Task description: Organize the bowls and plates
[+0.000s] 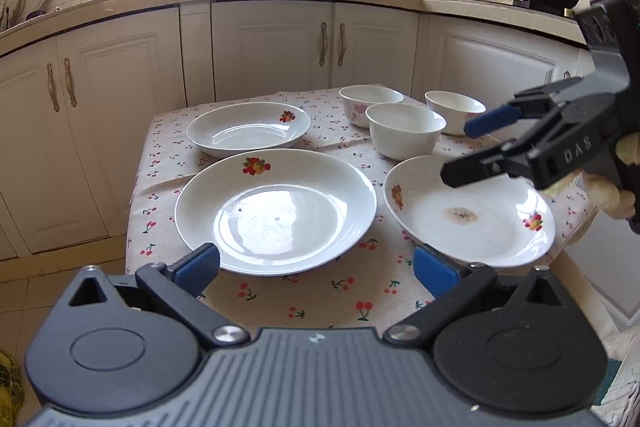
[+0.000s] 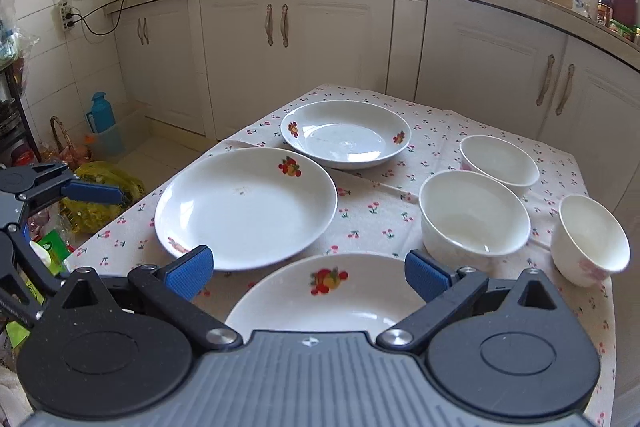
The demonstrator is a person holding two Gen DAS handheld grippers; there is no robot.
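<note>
On the cherry-print tablecloth (image 1: 372, 291), 3 plates and 3 bowls are laid out separately, nothing stacked. The big plate (image 1: 275, 211) is seen dead centre in the left wrist view, the stained plate (image 1: 468, 215) lower right, the bowls (image 1: 406, 135) clustered upper right. The left gripper (image 1: 316, 261) and right gripper (image 2: 308, 271) are both spread wide, nothing gripped.

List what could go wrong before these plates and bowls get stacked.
1. The near-right plate appears to overhang the table's edge; a nudge could tip it off.
2. The three bowls sit close together, so open jaws reaching for one may knock another.
3. The tablecloth is creased; dragging plates could snag.
</note>
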